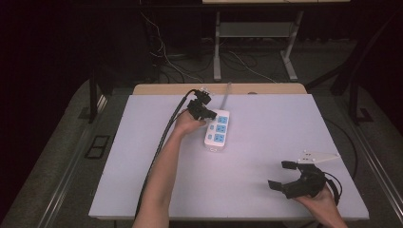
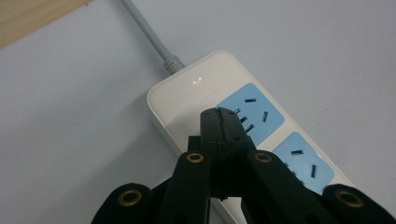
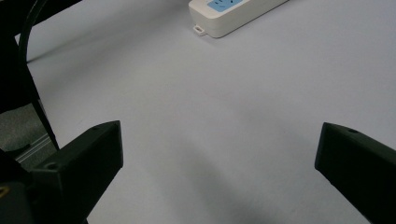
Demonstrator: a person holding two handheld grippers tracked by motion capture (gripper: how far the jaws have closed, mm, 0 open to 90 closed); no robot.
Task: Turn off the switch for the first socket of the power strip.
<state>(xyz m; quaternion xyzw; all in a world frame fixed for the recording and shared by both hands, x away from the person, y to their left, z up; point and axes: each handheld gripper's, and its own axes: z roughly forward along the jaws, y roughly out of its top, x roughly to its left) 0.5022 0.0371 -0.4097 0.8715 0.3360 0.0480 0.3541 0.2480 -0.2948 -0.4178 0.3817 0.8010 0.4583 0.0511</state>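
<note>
Power strip [image 1: 217, 129] on white table [image 1: 266, 190]; left gripper [image 2: 218, 113] closed w/ nothing, right gripper [image 1: 282, 175] wide open.

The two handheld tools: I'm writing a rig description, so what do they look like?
Both are matte black. The left tool has linked arms with brass-ringed pivot holes and trails thick black cables. The right tool has blocky jaw tips, a black cable loop and a pale three-cornered plate. The forearms are bare, no sleeves.

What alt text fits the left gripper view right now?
The left gripper, its black fingers closed together, has its tips over the first blue socket of a white power strip. The strip lies on a pale table, grey cord trailing away.
</note>
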